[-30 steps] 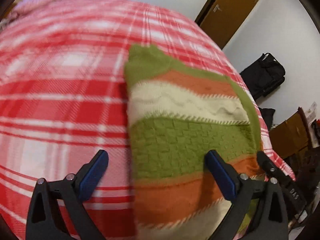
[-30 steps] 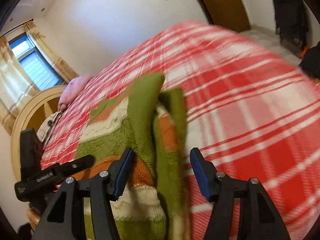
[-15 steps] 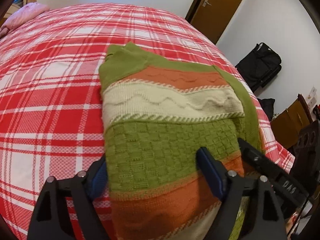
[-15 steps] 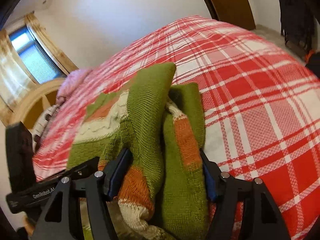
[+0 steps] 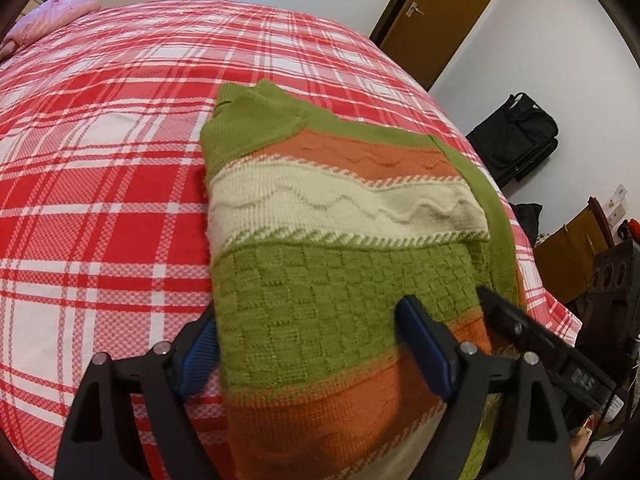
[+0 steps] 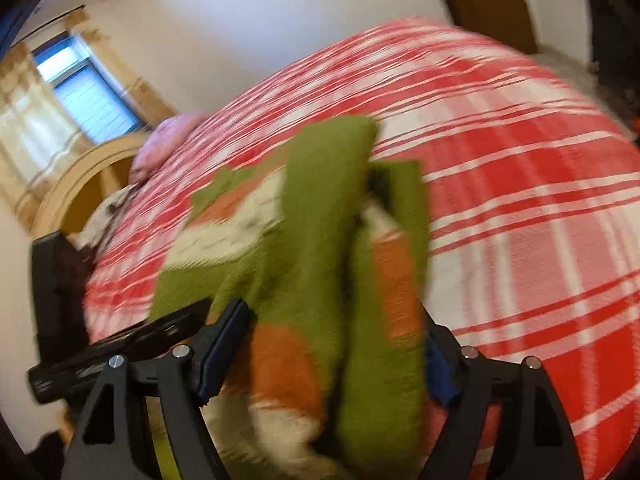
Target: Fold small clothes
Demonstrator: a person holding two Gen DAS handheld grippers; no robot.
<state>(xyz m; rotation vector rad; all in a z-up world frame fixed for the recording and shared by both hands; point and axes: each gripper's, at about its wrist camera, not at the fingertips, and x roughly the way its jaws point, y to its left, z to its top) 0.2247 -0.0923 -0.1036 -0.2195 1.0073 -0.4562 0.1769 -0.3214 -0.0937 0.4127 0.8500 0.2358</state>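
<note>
My left gripper (image 5: 316, 350) has its fingers (image 5: 424, 346) spread wide around the near hem of the striped sweater (image 5: 340, 240), which hides part of the left one. The sweater lies on the plaid bed (image 5: 100, 160), its long axis pointing away, collar far. My right gripper (image 6: 332, 356) also stands wide around a bunched fold; that view is blurred, so I cannot tell contact.

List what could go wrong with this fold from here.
1. The striped green, orange and cream knitted sweater is thick; both claws look wide open around it, so a grab may catch only the top layer and the fold could fall apart.
2. The right claw straddles the bunched green sleeve, which may slip out.
3. The sweater lies near the edge of the red plaid bedspread; a pull could drag it off.
</note>
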